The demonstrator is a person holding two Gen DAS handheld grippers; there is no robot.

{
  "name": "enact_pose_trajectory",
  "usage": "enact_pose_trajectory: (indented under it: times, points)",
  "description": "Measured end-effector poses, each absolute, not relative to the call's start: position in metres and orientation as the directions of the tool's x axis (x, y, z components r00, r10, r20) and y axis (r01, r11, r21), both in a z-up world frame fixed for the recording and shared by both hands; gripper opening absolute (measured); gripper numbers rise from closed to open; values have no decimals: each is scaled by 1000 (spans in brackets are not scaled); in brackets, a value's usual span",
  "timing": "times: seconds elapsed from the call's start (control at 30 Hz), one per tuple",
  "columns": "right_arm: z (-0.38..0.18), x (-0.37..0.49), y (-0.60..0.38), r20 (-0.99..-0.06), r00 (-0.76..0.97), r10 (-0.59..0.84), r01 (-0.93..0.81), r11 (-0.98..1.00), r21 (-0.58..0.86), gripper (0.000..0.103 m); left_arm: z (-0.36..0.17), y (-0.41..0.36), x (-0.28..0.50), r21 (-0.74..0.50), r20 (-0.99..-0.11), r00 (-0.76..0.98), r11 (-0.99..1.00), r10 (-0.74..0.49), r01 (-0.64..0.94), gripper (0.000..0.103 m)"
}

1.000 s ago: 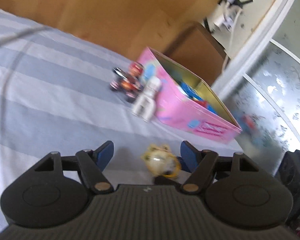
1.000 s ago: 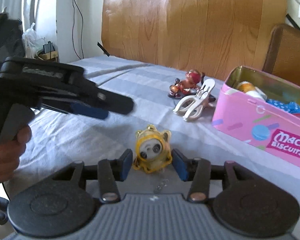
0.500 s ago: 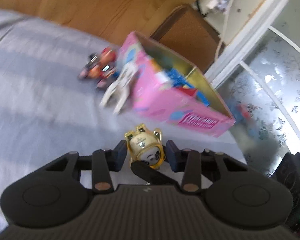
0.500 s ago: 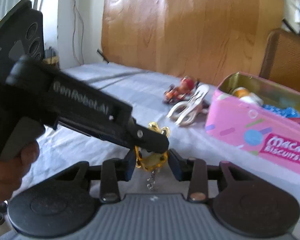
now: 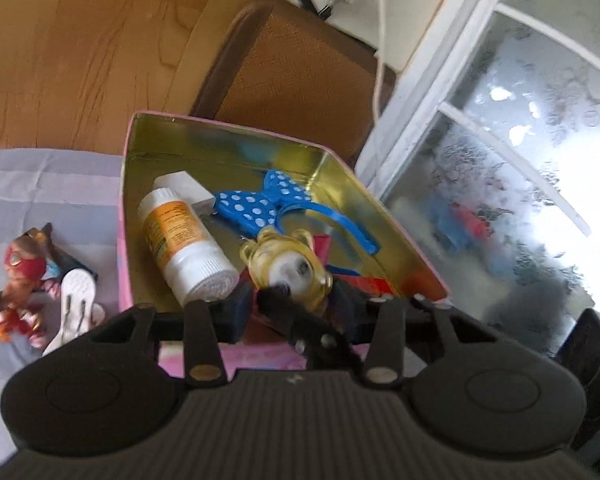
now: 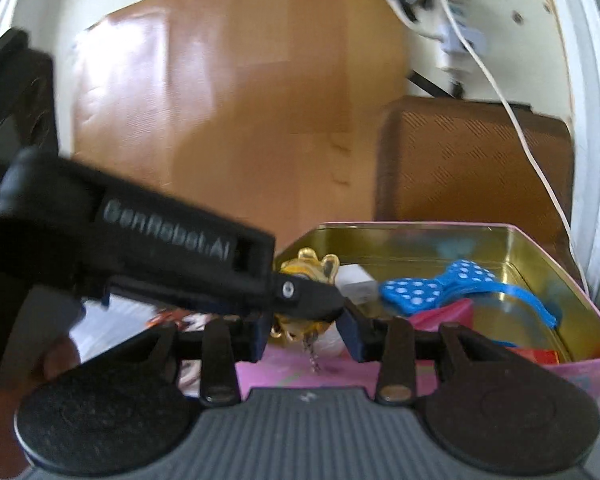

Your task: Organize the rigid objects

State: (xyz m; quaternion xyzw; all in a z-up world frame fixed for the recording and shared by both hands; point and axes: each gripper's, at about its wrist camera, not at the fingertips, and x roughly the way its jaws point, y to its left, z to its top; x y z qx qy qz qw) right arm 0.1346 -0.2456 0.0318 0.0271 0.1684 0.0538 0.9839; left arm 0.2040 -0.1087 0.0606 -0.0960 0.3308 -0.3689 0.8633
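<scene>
Yellow bear charm (image 5: 286,266) between both grippers' fingers (image 5: 239,312), over pink tin (image 5: 400,232); grasp state unclear.

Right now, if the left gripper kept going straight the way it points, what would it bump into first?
Probably the translucent yellow bear toy between the left gripper fingers; past it, the blue polka-dot bow inside the pink tin. Depth is uncertain.

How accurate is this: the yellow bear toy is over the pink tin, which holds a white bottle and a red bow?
One error: the bow is blue with white dots, not red, as the left wrist view shows. The bear toy, tin and bottle are as stated.
</scene>
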Motion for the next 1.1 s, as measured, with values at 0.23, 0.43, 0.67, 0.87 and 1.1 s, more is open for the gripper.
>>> enact_pose_trajectory:
  times: [0.23, 0.43, 0.67, 0.87, 1.1]
  points:
    - [16, 140, -251, -312, 948, 67, -47, 996, 72, 47, 63, -92, 195, -374, -485, 579, 753, -656, 541, 58]
    - [21, 125, -250, -273, 960, 71, -51, 996, 78, 47, 71, -38, 169, -348, -442, 664, 797, -603, 493, 58]
    - [31, 109, -224, -280, 941, 192, -175, 981, 85, 46, 35, 42, 155, -296, -526, 750, 913, -401, 280, 59]
    - [43, 129, -150, -364, 891, 272, -321, 943, -82, 36, 8, 83, 141, -207, -533, 809, 966, -246, 157, 59]
    - [39, 241, -88, -595, 795, 121, -236, 964, -119, 46, 13, 88, 125, -214, -436, 871, 966, -226, 144, 66]
